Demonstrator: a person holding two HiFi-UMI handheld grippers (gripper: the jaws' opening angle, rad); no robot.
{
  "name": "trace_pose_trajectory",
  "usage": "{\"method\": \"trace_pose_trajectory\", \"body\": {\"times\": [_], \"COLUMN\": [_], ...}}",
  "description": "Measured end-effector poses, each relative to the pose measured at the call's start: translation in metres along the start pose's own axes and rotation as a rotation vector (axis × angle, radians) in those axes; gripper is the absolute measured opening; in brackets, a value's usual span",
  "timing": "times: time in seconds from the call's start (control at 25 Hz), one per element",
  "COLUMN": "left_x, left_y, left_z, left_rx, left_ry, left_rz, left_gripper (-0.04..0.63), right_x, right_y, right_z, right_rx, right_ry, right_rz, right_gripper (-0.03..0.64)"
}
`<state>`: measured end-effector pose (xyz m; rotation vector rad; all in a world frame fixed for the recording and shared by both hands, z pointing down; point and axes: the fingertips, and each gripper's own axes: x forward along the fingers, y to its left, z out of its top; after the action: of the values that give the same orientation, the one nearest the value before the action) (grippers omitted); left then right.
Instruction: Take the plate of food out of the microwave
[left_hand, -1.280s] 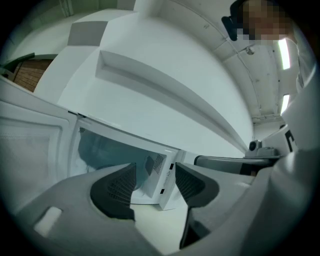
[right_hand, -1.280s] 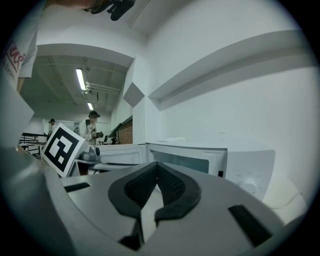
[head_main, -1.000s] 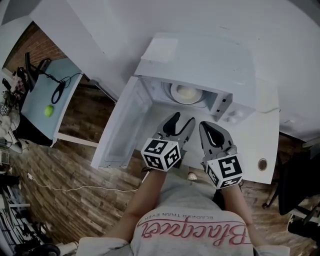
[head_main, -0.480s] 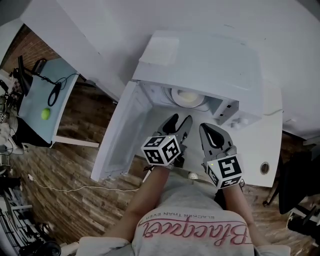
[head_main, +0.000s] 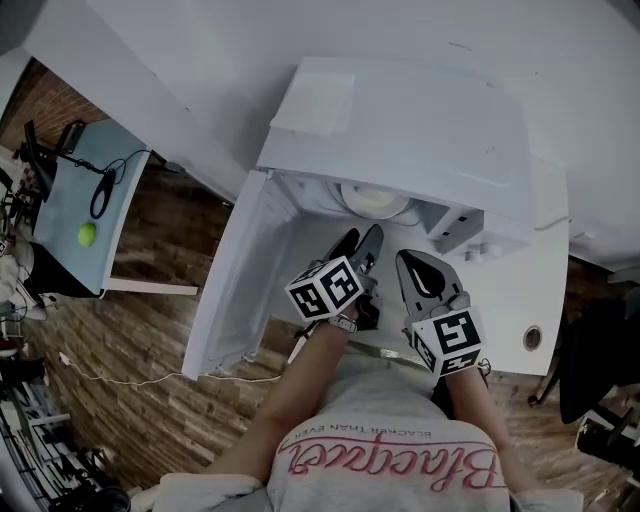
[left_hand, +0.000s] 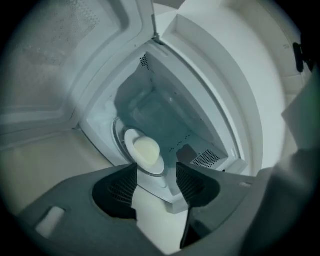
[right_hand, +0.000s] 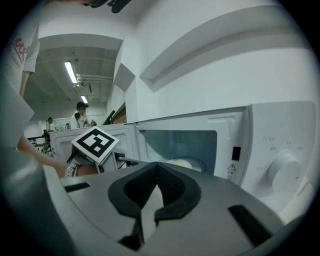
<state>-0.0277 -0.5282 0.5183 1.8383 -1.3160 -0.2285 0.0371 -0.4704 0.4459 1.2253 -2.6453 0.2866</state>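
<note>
The microwave (head_main: 400, 130) stands on the white surface (head_main: 545, 290) with its door (head_main: 235, 290) swung wide to the left. The plate (left_hand: 142, 152) sits on the turntable deep in the cavity and carries a pale mound of food (left_hand: 147, 149).

The left hand-held gripper (left_hand: 156, 170) hovers at the near edge of the opening. Its jaws are spread with nothing between them, and the plate lies beyond their tips. The right hand-held gripper (right_hand: 157, 165) waits just outside on the right, its jaws pressed together and empty.

The step looks like the reach-in. To do it well, the left one should probably enter low and level, slide over the plate's near rim only, and pinch the rim rather than the food. The plate should then come out flat and clear of the door frame.

The head view shows only a sliver of the plate (head_main: 375, 200) under the microwave's roof. The left gripper view shows all of the plate and the gap to it. Only the right gripper view shows the control knob (right_hand: 282, 170).
</note>
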Motion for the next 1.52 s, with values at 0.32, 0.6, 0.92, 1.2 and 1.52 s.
{"method": "trace_pose_trajectory", "body": {"times": [0.32,0.6,0.92,1.2,1.52], "left_x": [0.023,0.037,0.053,0.054,0.042], "left_y": [0.028,0.048,0.059,0.067,0.06], "left_z": [0.001,-0.005,-0.009,-0.011,-0.01], "left_rx": [-0.171,-0.367,-0.482,-0.462,-0.489], "left_ry": [0.041,0.056,0.061,0.111,0.112], "left_rz": [0.123,0.2,0.268,0.346,0.323], "left_gripper": [0.249,0.249,0.249,0.247,0.148], "right_x": [0.011,0.023,0.031,0.033,0.03], "right_y": [-0.008,-0.014,-0.019,-0.024,-0.023], "right_z": [-0.005,-0.01,-0.015,-0.017,-0.017], "right_rx": [0.031,0.053,0.067,0.072,0.066], "right_ry": [0.02,0.034,0.047,0.052,0.05], "right_rz": [0.004,0.012,0.015,0.004,0.0], "right_gripper": [0.011,0.011,0.011,0.011,0.011]}}
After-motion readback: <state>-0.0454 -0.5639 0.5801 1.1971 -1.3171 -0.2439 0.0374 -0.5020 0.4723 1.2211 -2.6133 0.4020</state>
